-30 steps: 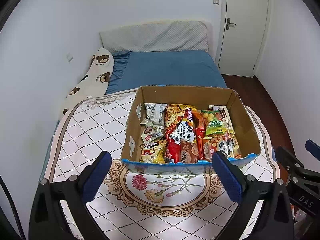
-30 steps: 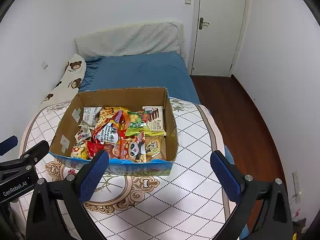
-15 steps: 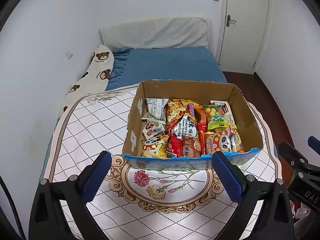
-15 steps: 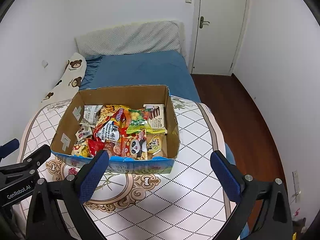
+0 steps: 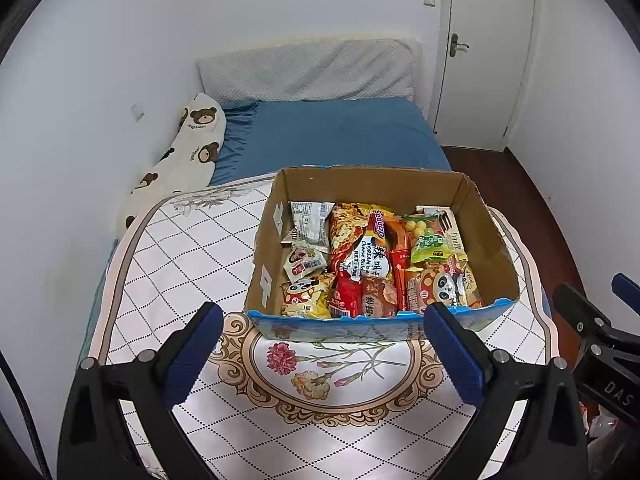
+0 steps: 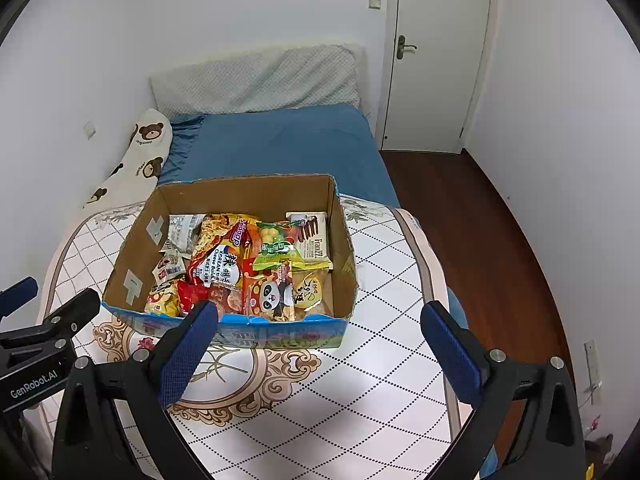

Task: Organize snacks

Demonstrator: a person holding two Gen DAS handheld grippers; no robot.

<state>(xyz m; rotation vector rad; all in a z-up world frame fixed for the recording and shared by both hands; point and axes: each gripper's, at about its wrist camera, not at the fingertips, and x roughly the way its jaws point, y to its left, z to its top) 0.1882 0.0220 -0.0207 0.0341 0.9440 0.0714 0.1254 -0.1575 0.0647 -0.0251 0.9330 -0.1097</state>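
Observation:
An open cardboard box (image 5: 492, 240) (image 6: 344, 248) with a blue front edge sits on a table with a patterned white cloth (image 5: 184, 256) (image 6: 392, 360). It holds several snack packets: a Korean cheese noodle pack (image 5: 370, 256) (image 6: 224, 260), a green candy bag (image 5: 430, 242) (image 6: 276, 246), a panda packet (image 5: 438, 284) (image 6: 268, 296) and a Franzzi biscuit pack (image 6: 314, 236). My left gripper (image 5: 322, 354) is open and empty, in front of the box. My right gripper (image 6: 318, 350) is open and empty, in front of the box's right corner.
A bed with a blue sheet (image 5: 332, 132) (image 6: 280, 144) lies behind the table, with a bear-print pillow (image 5: 188, 148) along the left wall. A white door (image 6: 436, 56) and dark wood floor (image 6: 488, 232) are at the right. Each gripper shows in the other's view.
Both grippers have pulled back and risen slightly, so the box sits a little farther away and higher in view. Both stay open and empty.

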